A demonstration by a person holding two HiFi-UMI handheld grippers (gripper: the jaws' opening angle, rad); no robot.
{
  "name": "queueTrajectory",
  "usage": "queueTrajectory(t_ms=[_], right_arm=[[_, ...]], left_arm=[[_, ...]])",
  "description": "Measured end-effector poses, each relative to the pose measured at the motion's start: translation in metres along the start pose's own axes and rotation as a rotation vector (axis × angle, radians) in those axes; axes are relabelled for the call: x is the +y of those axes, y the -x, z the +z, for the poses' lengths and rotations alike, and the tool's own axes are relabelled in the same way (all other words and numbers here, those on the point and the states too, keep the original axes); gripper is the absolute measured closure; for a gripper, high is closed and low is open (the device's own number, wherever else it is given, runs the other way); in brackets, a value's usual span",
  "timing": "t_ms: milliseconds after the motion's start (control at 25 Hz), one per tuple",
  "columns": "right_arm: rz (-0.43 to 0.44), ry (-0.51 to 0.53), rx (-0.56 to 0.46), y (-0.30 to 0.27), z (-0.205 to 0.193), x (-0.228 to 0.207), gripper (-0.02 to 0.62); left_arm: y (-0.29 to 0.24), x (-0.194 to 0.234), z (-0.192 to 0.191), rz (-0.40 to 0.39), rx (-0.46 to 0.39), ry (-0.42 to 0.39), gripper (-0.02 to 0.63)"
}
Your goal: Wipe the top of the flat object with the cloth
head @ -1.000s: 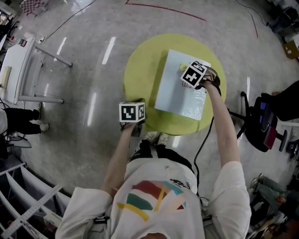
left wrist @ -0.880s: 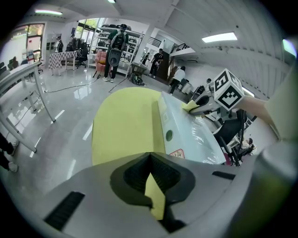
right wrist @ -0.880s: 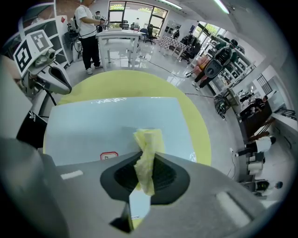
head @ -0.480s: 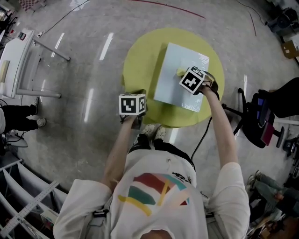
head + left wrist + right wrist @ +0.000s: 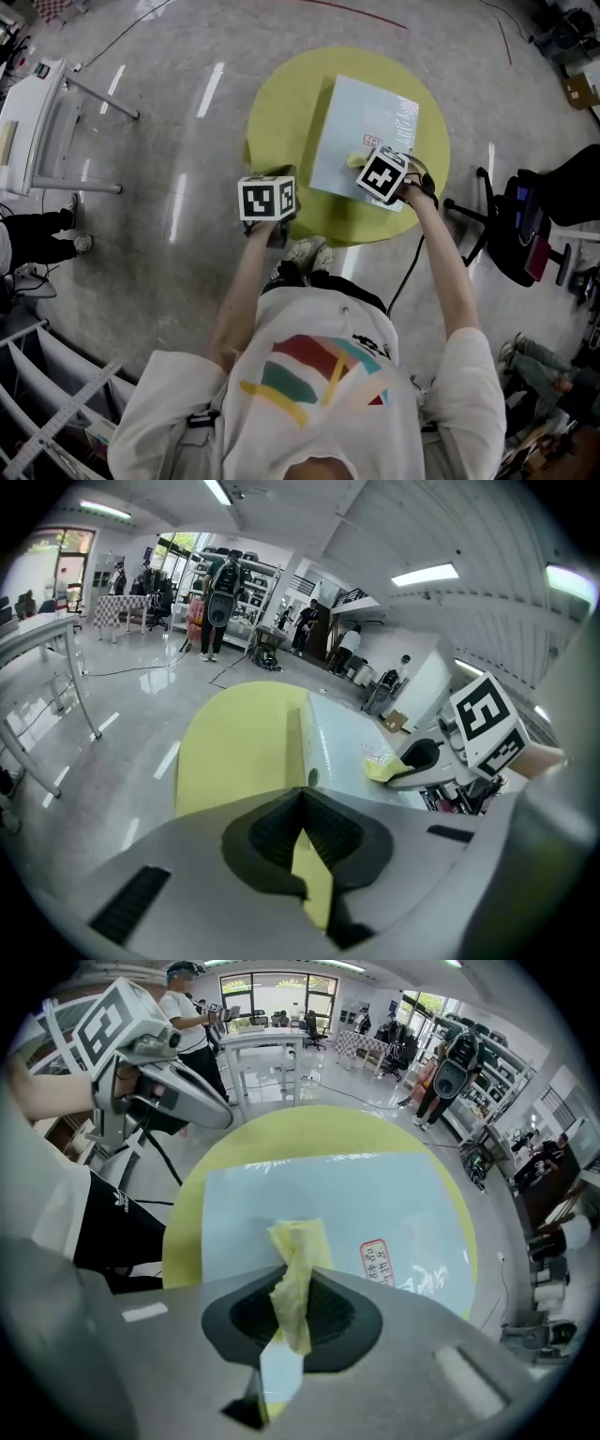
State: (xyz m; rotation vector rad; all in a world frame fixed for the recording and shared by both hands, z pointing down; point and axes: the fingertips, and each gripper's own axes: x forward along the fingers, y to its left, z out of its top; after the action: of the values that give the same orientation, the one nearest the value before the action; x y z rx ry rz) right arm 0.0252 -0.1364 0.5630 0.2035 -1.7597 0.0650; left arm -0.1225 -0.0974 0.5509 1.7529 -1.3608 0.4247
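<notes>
A pale blue flat board (image 5: 356, 127) lies on a round yellow table (image 5: 281, 112). My right gripper (image 5: 367, 165) is shut on a crumpled yellow cloth (image 5: 358, 159) and presses it on the board near its near right corner. In the right gripper view the cloth (image 5: 292, 1246) sticks out between the jaws (image 5: 298, 1279) over the board (image 5: 375, 1199), beside a red stamp label (image 5: 377, 1262). My left gripper (image 5: 269, 187) hovers at the table's near left edge, off the board, and is shut with nothing in it (image 5: 305, 794). The right gripper (image 5: 424, 761) and the cloth (image 5: 382, 769) show in the left gripper view.
A white table frame (image 5: 52, 122) stands to the left on the shiny floor. A dark office chair (image 5: 525, 234) is close at the right. A black cable (image 5: 403, 281) hangs from the right gripper. Shelves and standing people (image 5: 217, 602) fill the far room.
The right gripper has dragged the cloth across the board from its far right part toward the near edge. The left gripper has stayed at the table's edge.
</notes>
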Motion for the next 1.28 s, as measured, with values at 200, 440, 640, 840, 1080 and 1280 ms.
queueTrajectory(t_ms=[200, 440, 640, 840, 1080, 1280], right_arm=[[0.023, 0.007, -0.006, 0.002, -0.003, 0.026, 0.568], [0.044, -0.008, -0.021, 0.006, -0.008, 0.051, 0.568], [0.066, -0.012, -0.025, 0.008, -0.009, 0.066, 0.568], [0.072, 0.001, -0.027, 0.009, -0.01, 0.077, 0.568], [0.08, -0.006, -0.017, 0.01, -0.011, 0.084, 0.568], [0.098, 0.003, -0.011, 0.009, -0.013, 0.091, 0.568]], left_arm=[[0.002, -0.006, 0.0, -0.014, -0.011, -0.002, 0.592], [0.005, -0.013, 0.003, -0.031, -0.025, -0.006, 0.592], [0.014, -0.015, 0.006, -0.031, -0.046, -0.005, 0.592], [0.016, -0.015, 0.009, -0.027, -0.049, -0.009, 0.593], [0.02, -0.011, 0.022, -0.027, -0.077, -0.002, 0.592], [0.023, -0.014, 0.034, -0.029, -0.109, 0.0, 0.592]])
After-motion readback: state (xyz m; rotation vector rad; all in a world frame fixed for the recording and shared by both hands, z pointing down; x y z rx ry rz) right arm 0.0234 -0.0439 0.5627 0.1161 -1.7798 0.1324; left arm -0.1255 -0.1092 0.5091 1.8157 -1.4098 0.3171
